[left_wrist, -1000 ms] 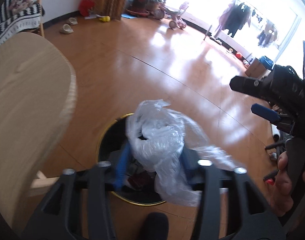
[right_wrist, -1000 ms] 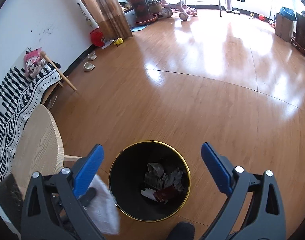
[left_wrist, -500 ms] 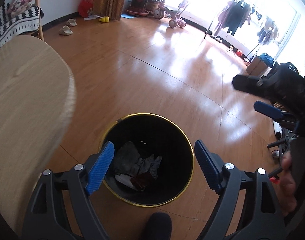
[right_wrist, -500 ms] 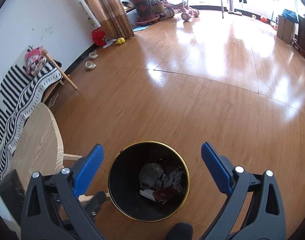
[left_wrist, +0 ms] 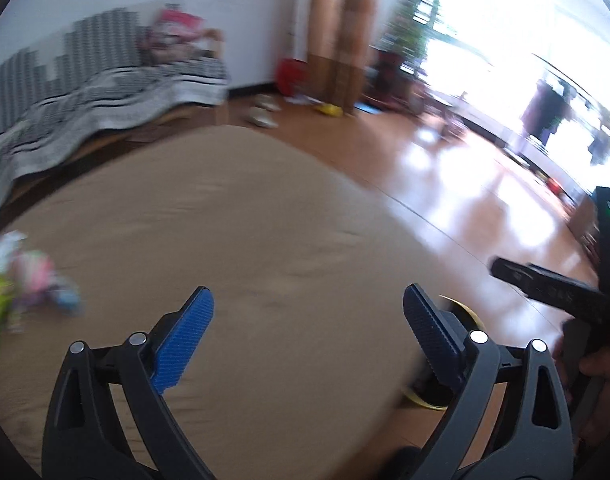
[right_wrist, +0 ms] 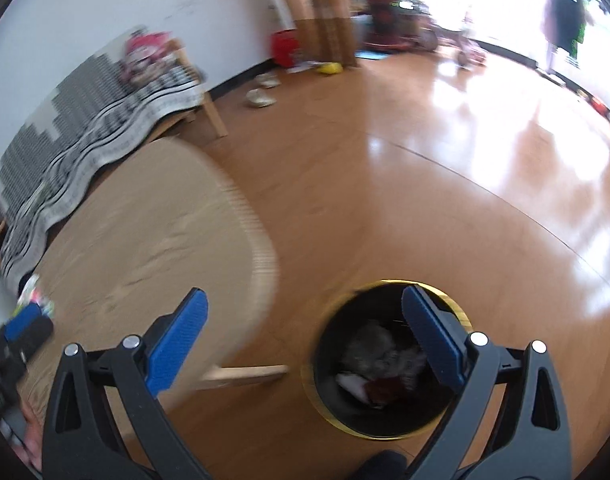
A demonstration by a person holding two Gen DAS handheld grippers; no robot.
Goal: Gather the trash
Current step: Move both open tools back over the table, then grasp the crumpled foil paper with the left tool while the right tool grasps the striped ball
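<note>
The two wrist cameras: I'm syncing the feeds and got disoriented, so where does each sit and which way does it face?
Left wrist: on the left gripper, jaws open, facing across the round wooden table toward blurred wrappers; right gripper shows at right.
Right wrist: on the right gripper, jaws open, angled down at the trash bin; left gripper shows at left.
Shared: table, bin rim, striped sofa.

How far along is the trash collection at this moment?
Done: crumpled trash lies in the black gold-rimmed bin. In hand: nothing; the left hand-held gripper and right hand-held gripper are both open and empty. Left: blurred colourful wrappers remain on the round wooden table.
</note>
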